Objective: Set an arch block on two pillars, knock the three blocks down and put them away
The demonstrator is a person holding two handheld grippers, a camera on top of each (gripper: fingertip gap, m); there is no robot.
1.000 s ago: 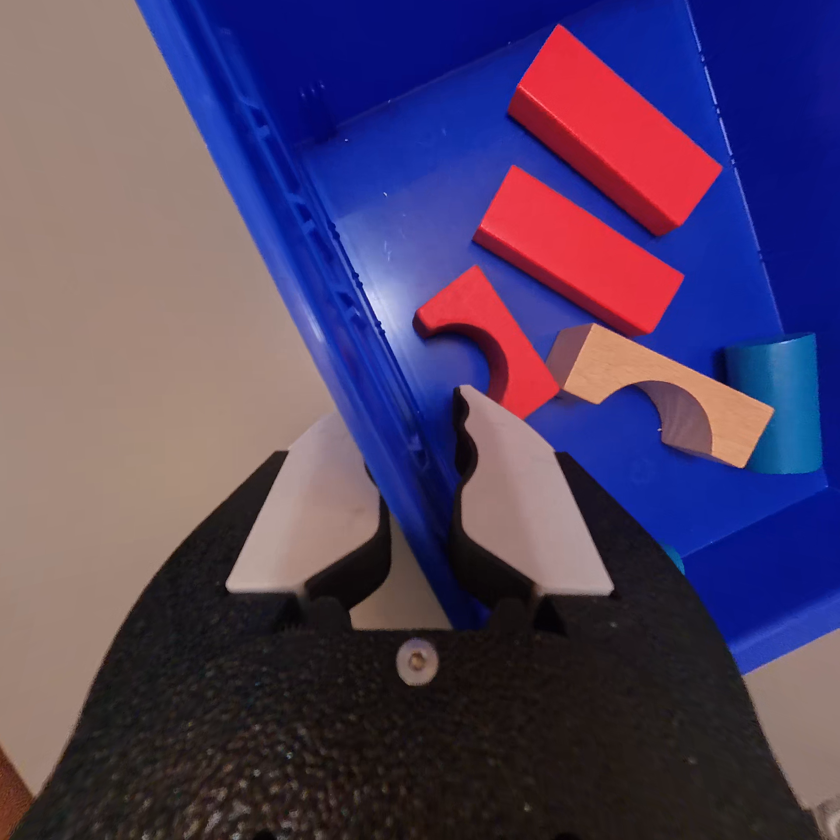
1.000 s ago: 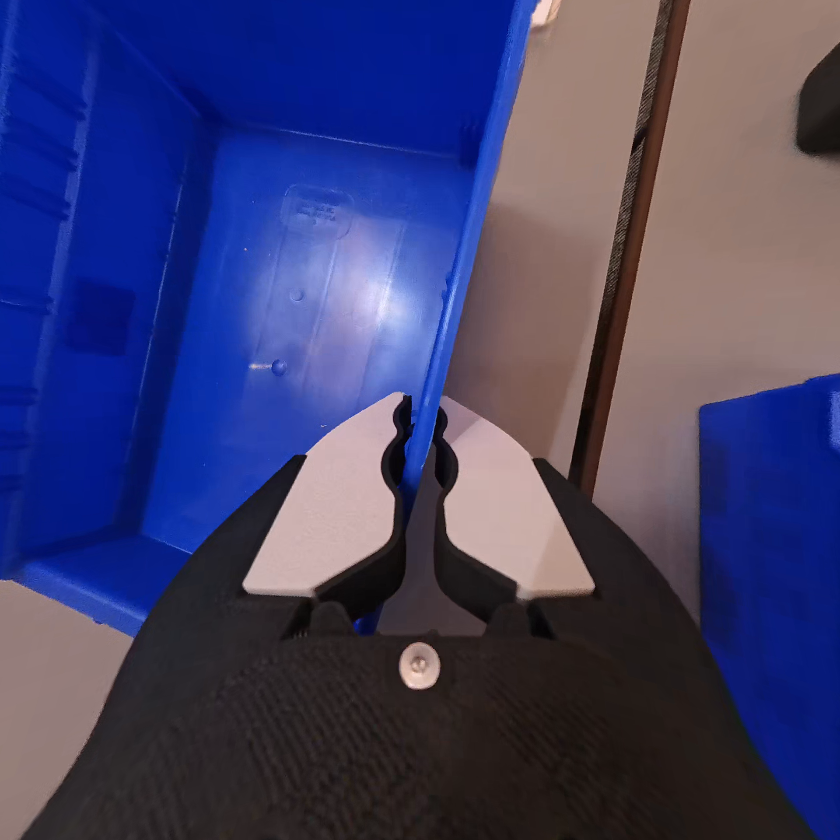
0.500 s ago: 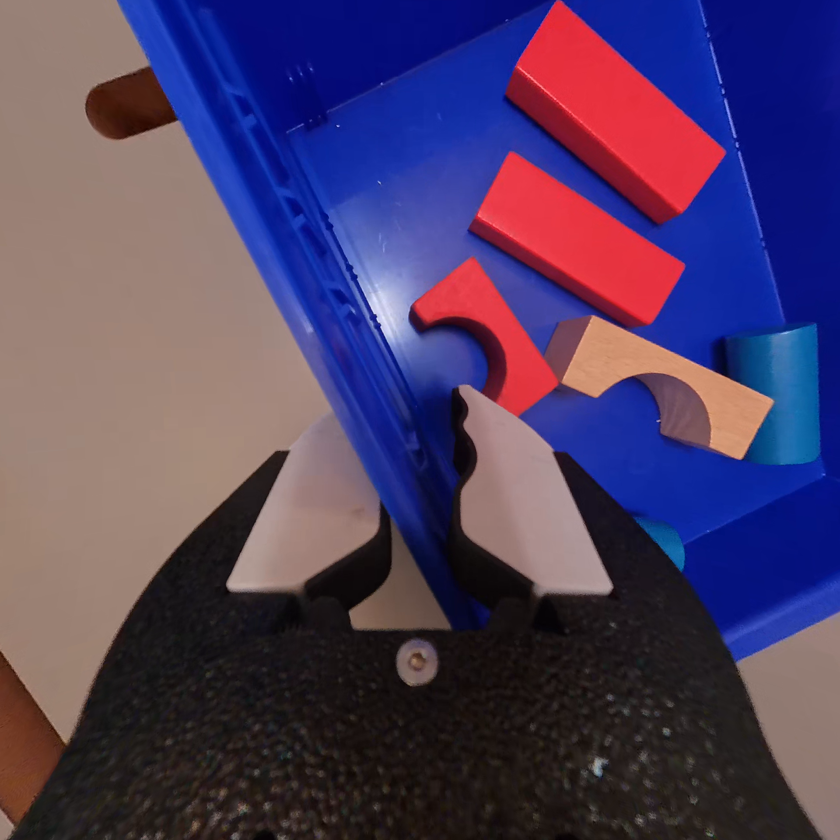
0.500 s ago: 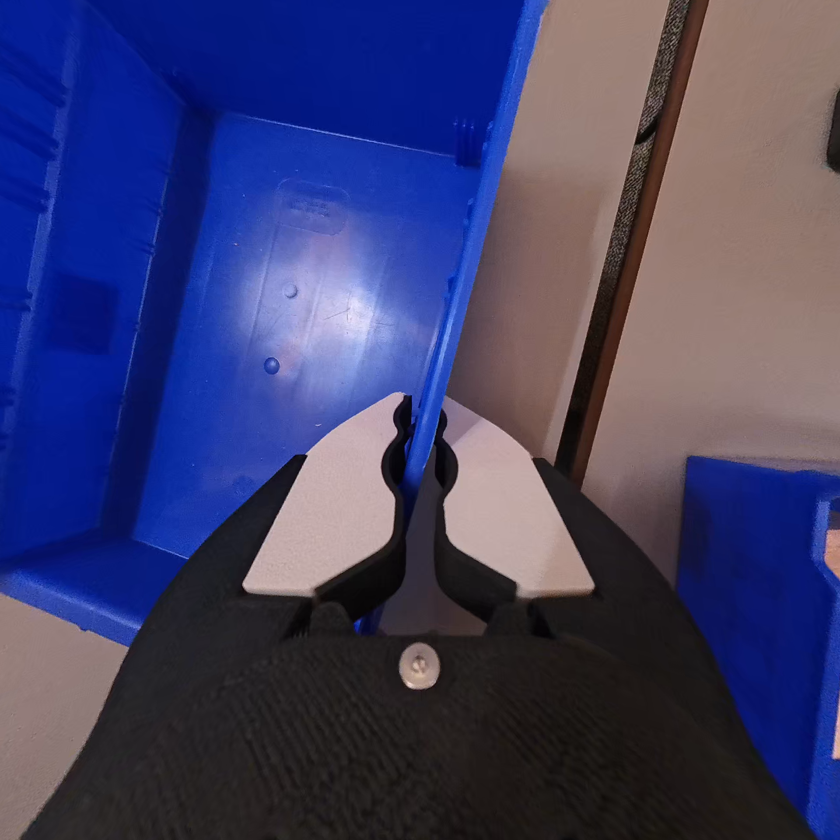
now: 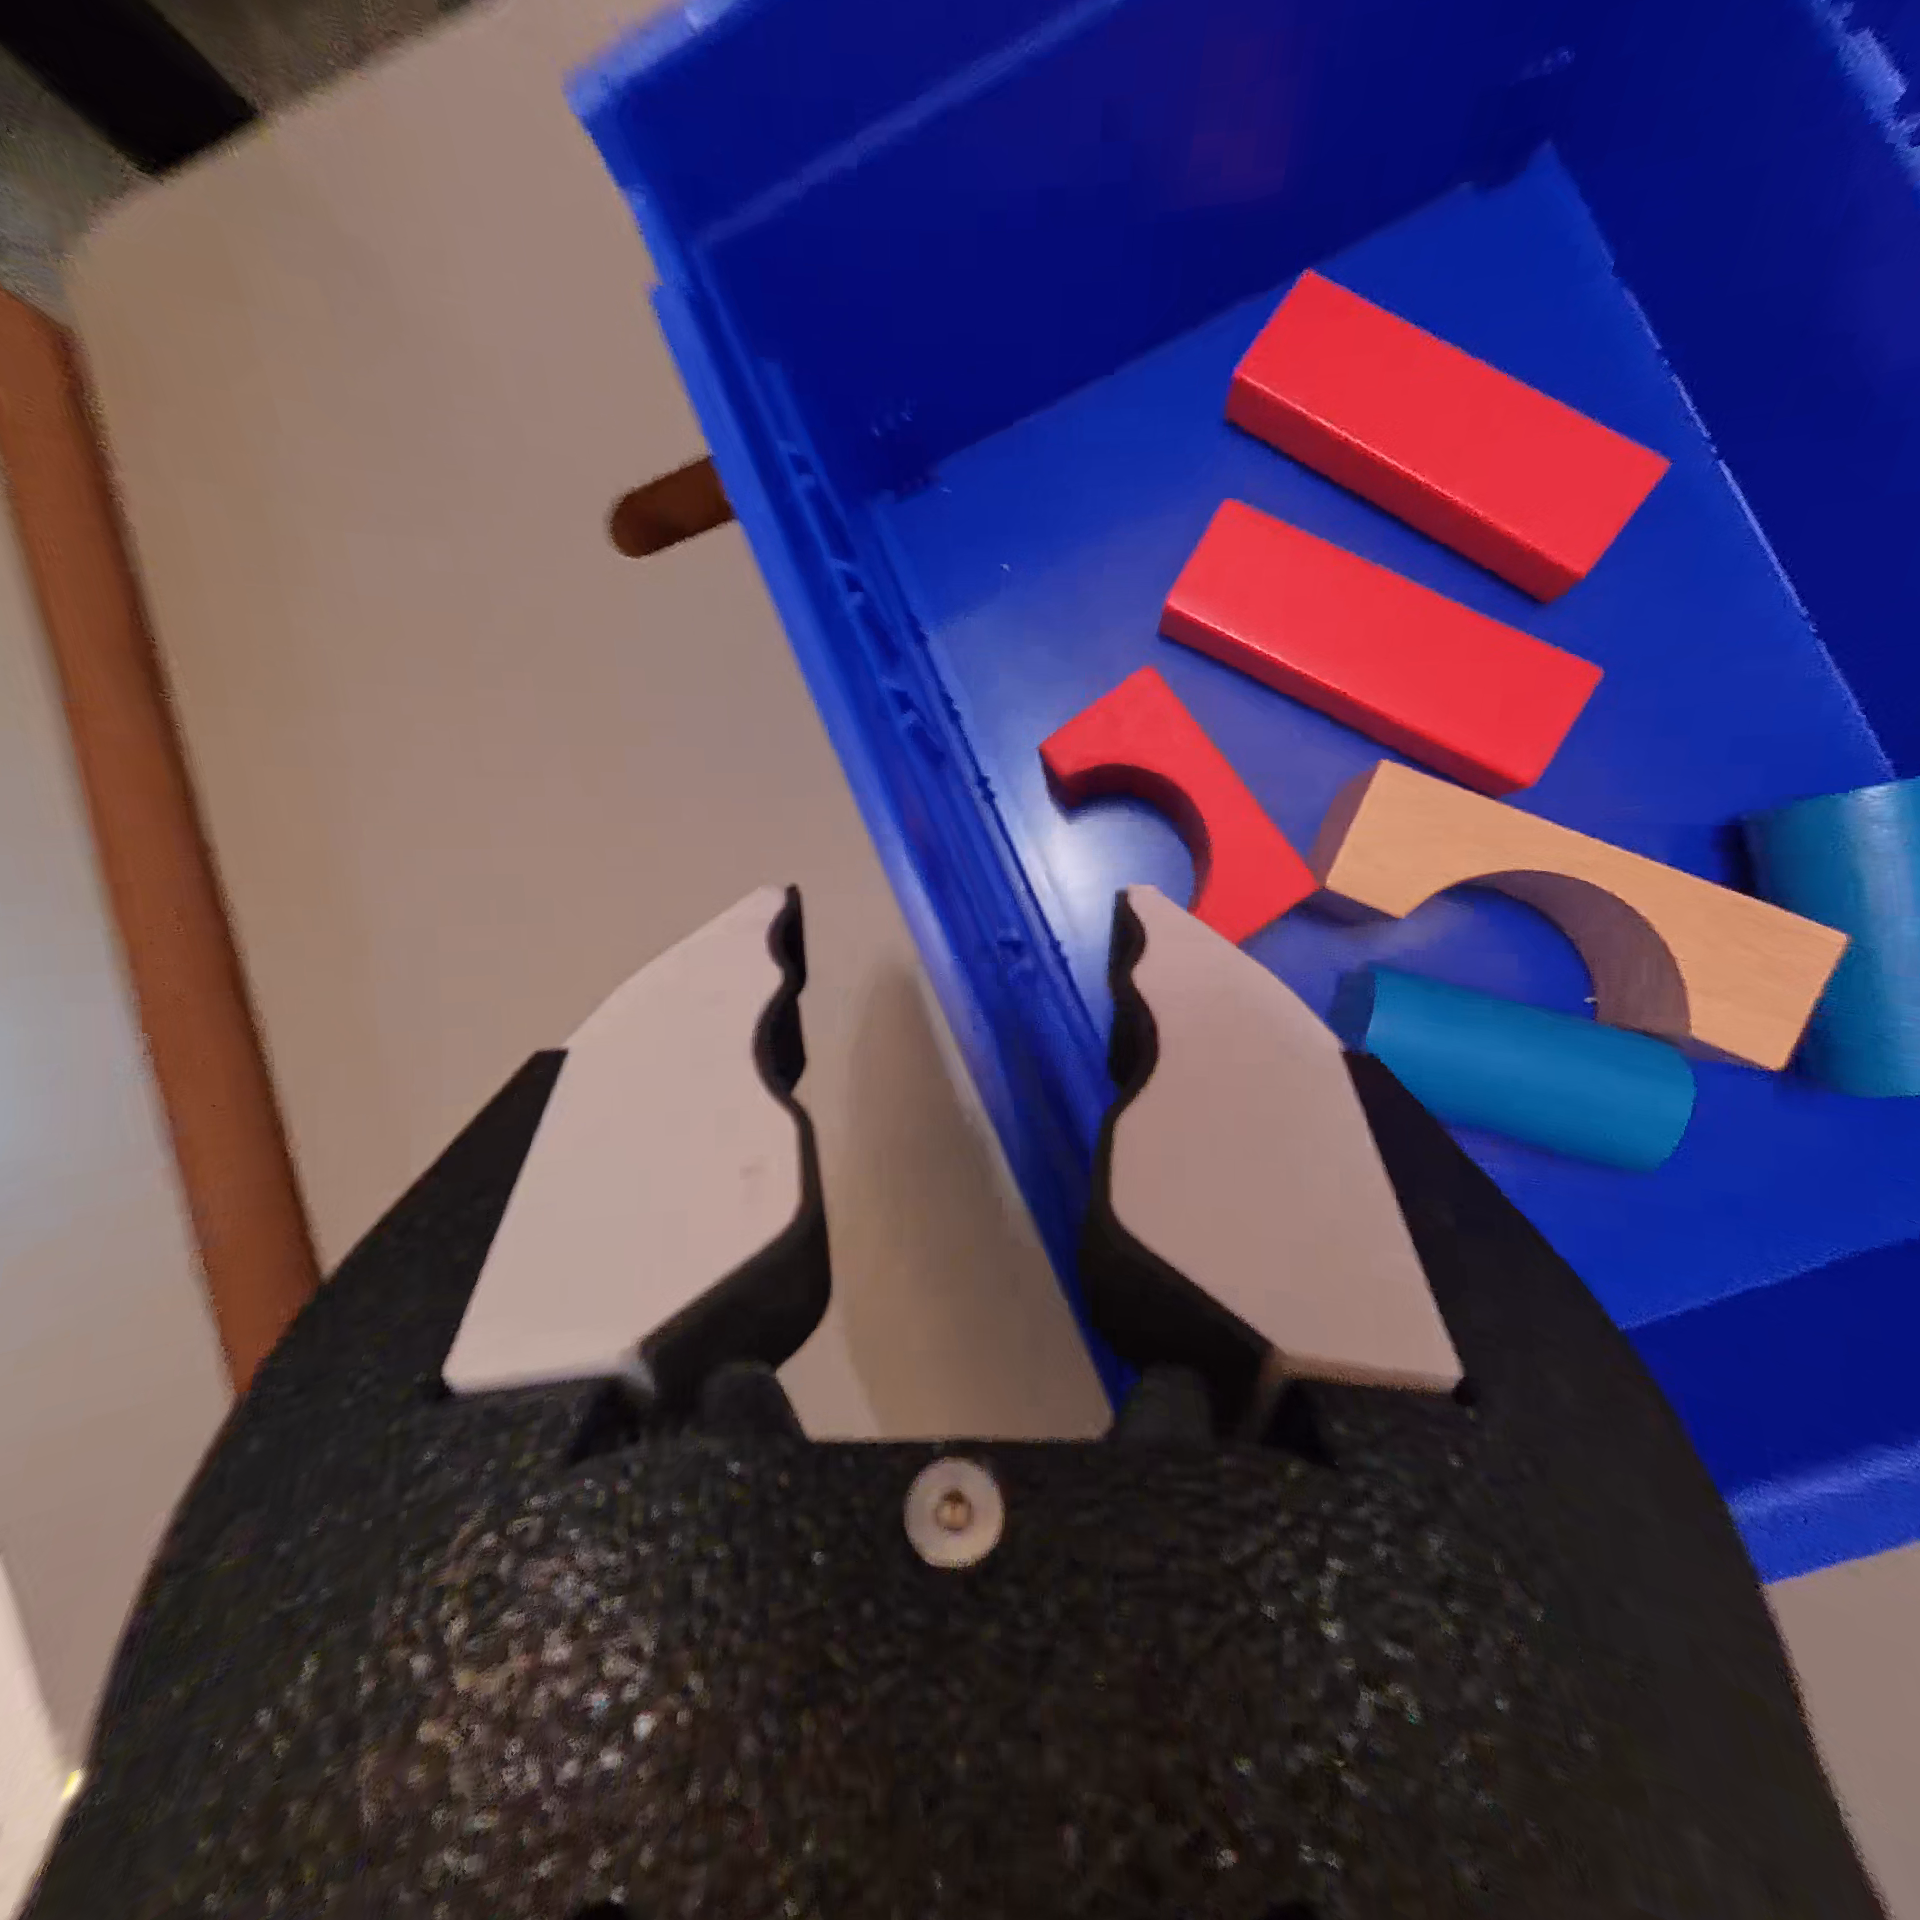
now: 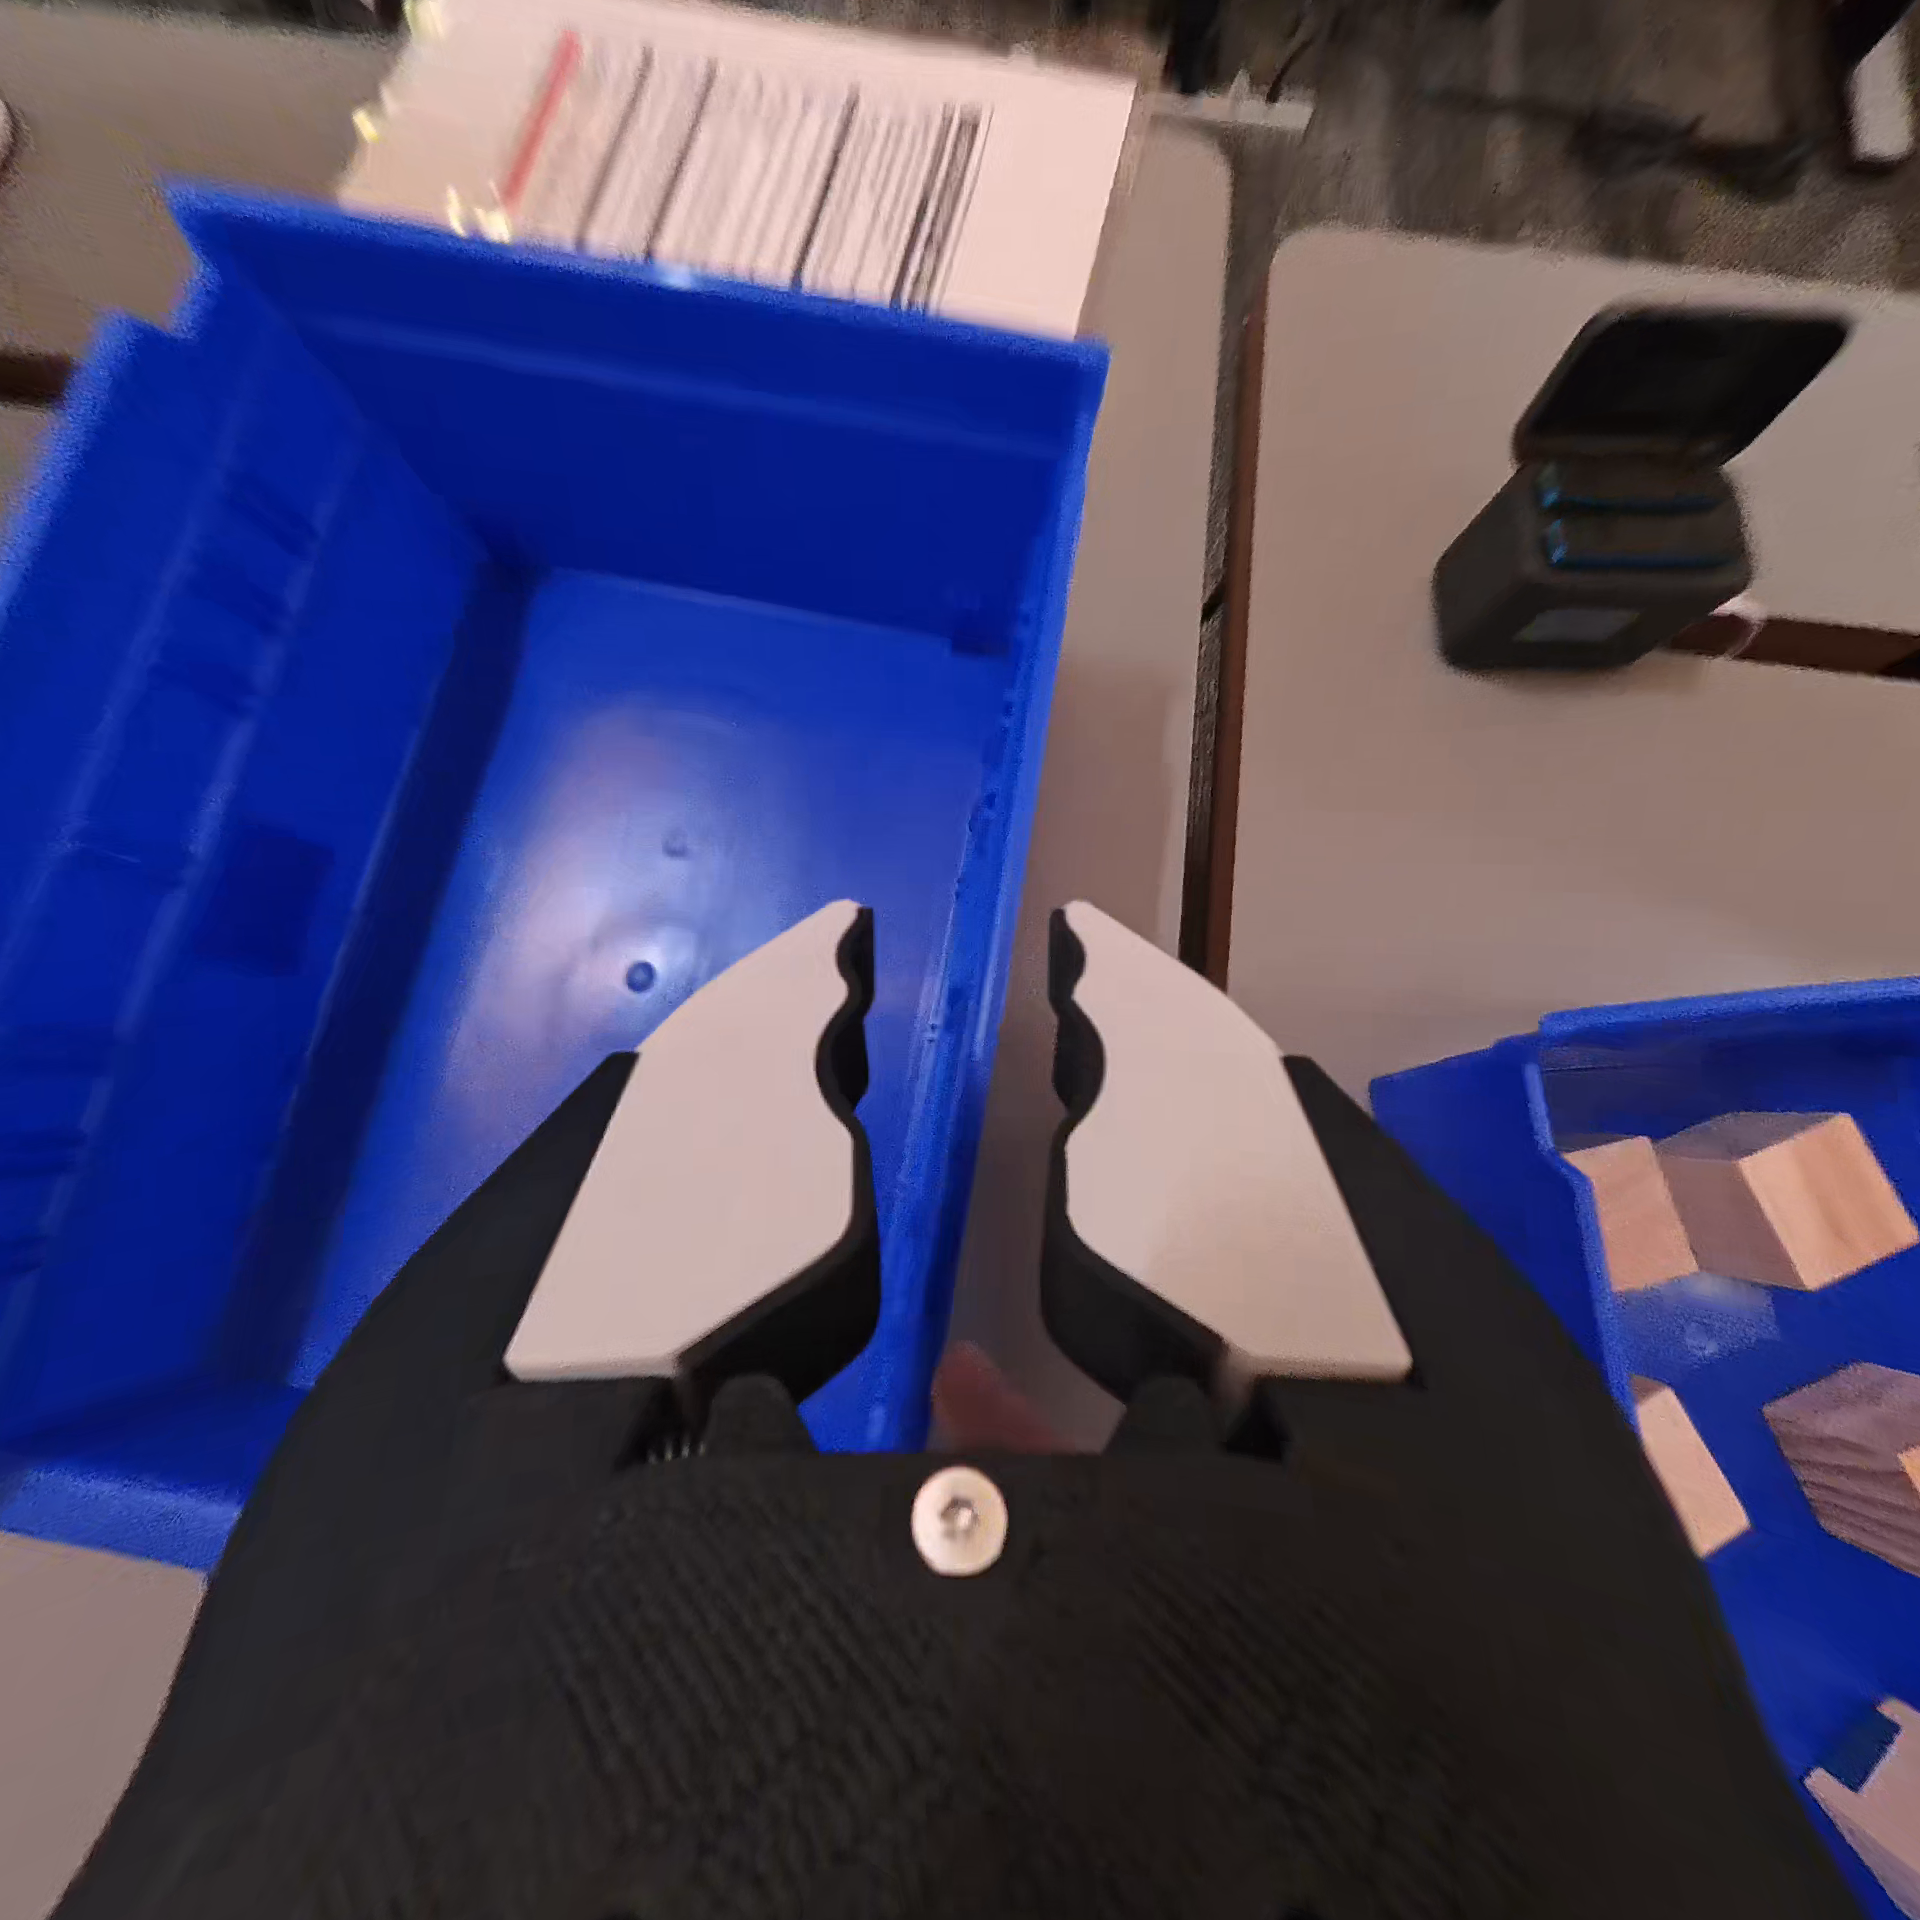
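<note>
left gripper (image 5: 951, 914): jaws spread wide, grasping nothing; straddles the side wall of a blue bin, one finger outside over the table, the other inside over the bin floor; wall passes between the fingers, contact not discernible.
blue bin with blocks (image 5: 862, 582): sits on a pale table (image 5: 416, 623); rim runs diagonally through the left wrist view.
contents, upper: two red rectangular blocks, far one (image 5: 1444, 436) and near one (image 5: 1382, 644), side by side, roughly parallel, apart.
contents, middle: red arch block (image 5: 1195, 790) just ahead of the inner fingertip; natural wood arch block (image 5: 1579, 904) touching its corner.
contents, lower: teal cylinder (image 5: 1517, 1070) lying on its side just beside the inner finger, against the wood arch; second teal piece (image 5: 1849, 956) at the right frame edge, cut off.
right gripper (image 6: 956, 914): jaws parted, holding nothing; straddles the right wall of an empty blue bin, left finger over the interior, right finger outside over the table.
empty blue bin (image 6: 1049, 644): bare floor with a light glare; white printed sheet (image 6: 748, 156) lies behind it.
third blue bin (image 6: 1558, 1122): to the right, near; holds pale wooden blocks (image 6: 1787, 1195), partly cut off.
black case (image 6: 1621, 499): lid open, on the adjacent tabletop, well apart.
image quality: both views motion-blurred.
</note>
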